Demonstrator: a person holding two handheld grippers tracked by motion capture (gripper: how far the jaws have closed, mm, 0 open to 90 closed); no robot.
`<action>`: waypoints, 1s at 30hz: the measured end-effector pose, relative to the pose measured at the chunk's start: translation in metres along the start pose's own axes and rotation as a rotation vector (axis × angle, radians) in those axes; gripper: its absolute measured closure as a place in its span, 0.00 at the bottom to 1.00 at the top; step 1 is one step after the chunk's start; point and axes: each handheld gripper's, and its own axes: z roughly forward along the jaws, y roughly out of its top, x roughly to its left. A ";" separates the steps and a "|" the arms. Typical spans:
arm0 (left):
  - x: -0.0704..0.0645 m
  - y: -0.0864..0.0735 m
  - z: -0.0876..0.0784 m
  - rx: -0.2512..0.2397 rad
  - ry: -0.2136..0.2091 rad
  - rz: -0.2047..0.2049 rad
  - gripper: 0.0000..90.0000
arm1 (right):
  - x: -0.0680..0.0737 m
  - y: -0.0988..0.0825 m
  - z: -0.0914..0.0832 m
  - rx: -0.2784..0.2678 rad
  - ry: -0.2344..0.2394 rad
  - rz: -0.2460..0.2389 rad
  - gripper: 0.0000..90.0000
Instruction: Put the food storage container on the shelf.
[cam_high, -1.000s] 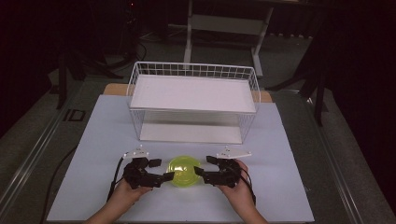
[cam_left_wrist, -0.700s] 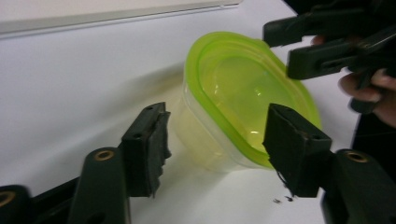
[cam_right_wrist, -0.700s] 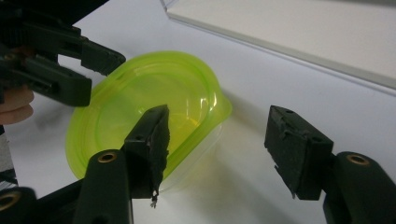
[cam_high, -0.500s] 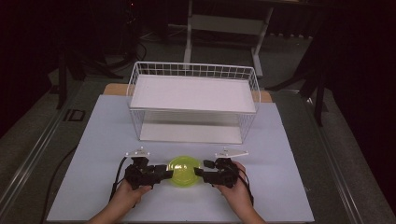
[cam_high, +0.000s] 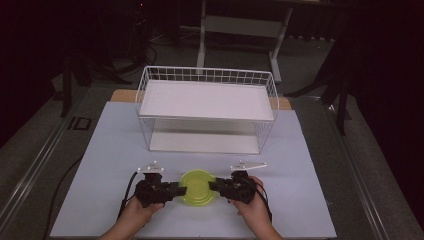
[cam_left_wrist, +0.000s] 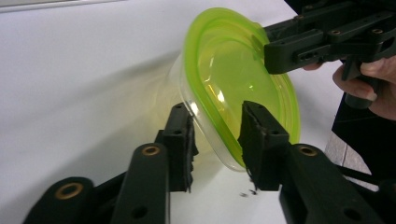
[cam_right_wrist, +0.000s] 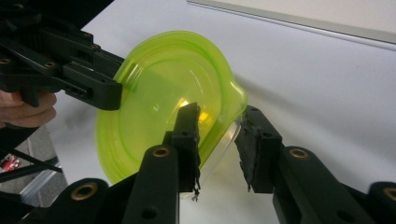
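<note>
Left claw (cam_high: 182, 190) comes in from the L, turned on its side, jaws astride the near-left rim of the container (cam_high: 198, 187). In the left gripper view one pad lies on the green lid and the other against the clear wall under it, so it reads as clamped on the rim. Its jaws have just been closing w/ that rim btwn them. The container sits lid-up, base flat on the white tabletop (cam_high: 110, 150), near the front edge, midway btwn both claws and well apart from the wire basket (cam_high: 207, 75) behind. From above it looks approx round, so no real long axis. Its axis runs straight up through the lid, opening upward, w/ a small tab on the lid edge toward the R side. My read: thin plastic, light, prob. empty, walls springy, lid smooth and a bit slippery. It isn't fragile, but a hard squeeze could flex it or pop the lid. Best hold is the stiff rim at opposite sides, lid and lip pinched together, lifted level. Right claw (cam_high: 212, 186) mirrors from the R. Its jaws have also just been closing round the rim, one pad over the lid. Can't tell if the other pad presses the wall yet, as the right gripper view hints at a sliver of gap.
</note>
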 end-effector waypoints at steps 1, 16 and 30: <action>-0.002 -0.001 -0.001 0.000 0.008 0.002 0.75 | 0.001 0.000 -0.001 0.000 -0.001 0.001 0.79; -0.014 0.015 -0.009 0.004 0.077 0.017 0.91 | 0.018 0.004 -0.013 -0.033 -0.054 -0.019 0.89; -0.010 0.034 -0.012 -0.048 0.043 0.023 0.91 | 0.014 0.021 -0.023 -0.093 -0.071 -0.021 0.89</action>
